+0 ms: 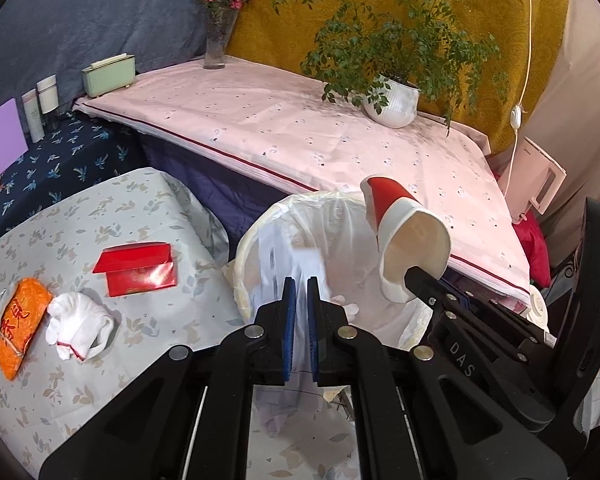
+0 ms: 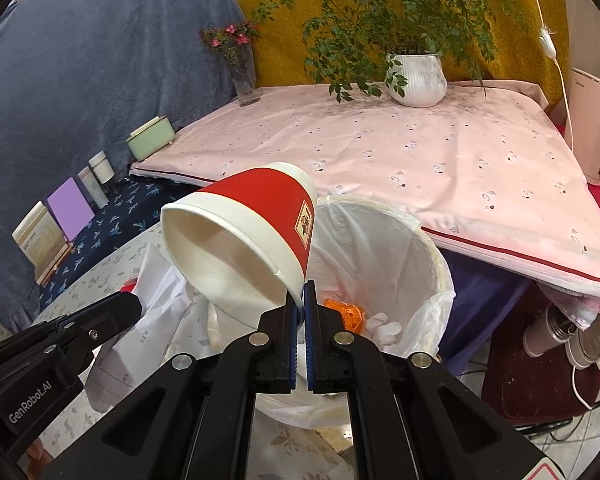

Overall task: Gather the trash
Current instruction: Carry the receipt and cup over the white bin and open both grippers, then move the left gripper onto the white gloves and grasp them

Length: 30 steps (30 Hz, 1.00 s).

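Observation:
My left gripper [image 1: 300, 285] is shut on a crumpled white paper [image 1: 288, 404], which hangs down between its blue pads just in front of the bin. The bin [image 1: 246, 248] is round and lined with a clear plastic bag. My right gripper [image 2: 302, 294] is shut on the rim of a red-and-white paper cup [image 2: 256, 216]. The cup is tilted over the bin's [image 2: 440, 264] near left side, mouth towards the camera. In the bin lie an orange wrapper [image 2: 346, 314] and white scraps [image 2: 384, 328]. A red packet [image 1: 138, 270], an orange packet [image 1: 20, 320] and a white glove [image 1: 78, 326] lie on the floral-cloth table.
Behind the bin stands a pink-covered table [image 2: 440, 160] with a potted plant [image 2: 416, 78] and a flower vase [image 2: 244, 76]. A green box [image 1: 108, 74], bottles [image 1: 46, 94] and a purple card [image 1: 4, 136] line the left. Cups and a cable lie on the floor at right [image 2: 560, 332].

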Motion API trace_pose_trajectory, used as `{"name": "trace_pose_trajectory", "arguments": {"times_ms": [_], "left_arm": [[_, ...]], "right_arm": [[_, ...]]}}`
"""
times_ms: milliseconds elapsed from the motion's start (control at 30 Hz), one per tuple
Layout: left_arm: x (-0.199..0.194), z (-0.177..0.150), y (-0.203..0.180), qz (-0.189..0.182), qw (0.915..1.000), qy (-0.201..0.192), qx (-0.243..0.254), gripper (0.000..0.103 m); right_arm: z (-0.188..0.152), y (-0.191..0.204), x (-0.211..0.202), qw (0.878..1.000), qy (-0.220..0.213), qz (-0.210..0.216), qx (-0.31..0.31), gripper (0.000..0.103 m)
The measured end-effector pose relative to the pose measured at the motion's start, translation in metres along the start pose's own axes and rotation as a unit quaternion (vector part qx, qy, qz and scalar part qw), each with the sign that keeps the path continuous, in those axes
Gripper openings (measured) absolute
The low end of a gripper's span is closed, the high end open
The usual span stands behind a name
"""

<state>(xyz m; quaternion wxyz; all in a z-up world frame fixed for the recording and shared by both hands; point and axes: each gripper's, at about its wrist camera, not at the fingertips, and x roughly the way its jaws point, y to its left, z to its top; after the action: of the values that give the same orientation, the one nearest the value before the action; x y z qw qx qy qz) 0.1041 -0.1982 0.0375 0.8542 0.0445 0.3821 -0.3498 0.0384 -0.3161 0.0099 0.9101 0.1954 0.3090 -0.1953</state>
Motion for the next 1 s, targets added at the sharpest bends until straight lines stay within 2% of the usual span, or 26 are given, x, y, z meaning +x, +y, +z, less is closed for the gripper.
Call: {"name": "trace_pose_trajectory", "arguments": {"times_ms": [133, 200, 267, 367, 433, 633, 767, 900, 1000], "left_arm": [[0.005, 0.002, -0.004, -0.015, 0.9999, -0.001, 0.004, 0.006], [0.006, 0.003, -0.004, -0.016, 0.9999, -0.005, 0.002, 0.011], [0.008, 0.004, -0.003, -0.014, 0.9999, -0.005, -0.001, 0.028], [0.008, 0.003, 0.002, -0.005, 0.9999, -0.009, -0.008, 0.038], [0.008, 0.001, 0.007, 0.0, 0.9999, -0.006, -0.015, 0.041], [0.002, -0.012, 0.032, 0.018, 0.9991, 0.0, -0.037, 0.043], [-0.003, -0.038, 0.057, 0.043, 0.9978, 0.013, -0.048, 0.043], [-0.005, -0.059, 0.084, 0.061, 0.9945, 0.027, -0.08, 0.043], [-0.007, -0.069, 0.098, 0.079, 0.9924, 0.032, -0.089, 0.043]], "right_arm": [[0.0, -0.005, 0.003, 1.0, 0.001, -0.006, 0.005, 0.005], [0.0, -0.007, 0.002, 1.0, -0.002, -0.011, 0.009, 0.012], [0.0, -0.008, 0.002, 1.0, -0.004, -0.013, 0.014, 0.017], [0.0, -0.007, 0.001, 1.0, -0.007, -0.014, 0.013, 0.021], [0.0, -0.005, 0.0, 1.0, -0.007, -0.014, 0.009, 0.022], [-0.009, 0.004, -0.002, 1.0, 0.005, 0.001, -0.003, 0.023], [-0.039, 0.02, 0.002, 0.998, 0.04, 0.02, -0.032, 0.024], [-0.071, 0.042, 0.014, 0.995, 0.076, 0.042, -0.054, 0.024], [-0.082, 0.056, 0.024, 0.992, 0.09, 0.05, -0.066, 0.024]]}}
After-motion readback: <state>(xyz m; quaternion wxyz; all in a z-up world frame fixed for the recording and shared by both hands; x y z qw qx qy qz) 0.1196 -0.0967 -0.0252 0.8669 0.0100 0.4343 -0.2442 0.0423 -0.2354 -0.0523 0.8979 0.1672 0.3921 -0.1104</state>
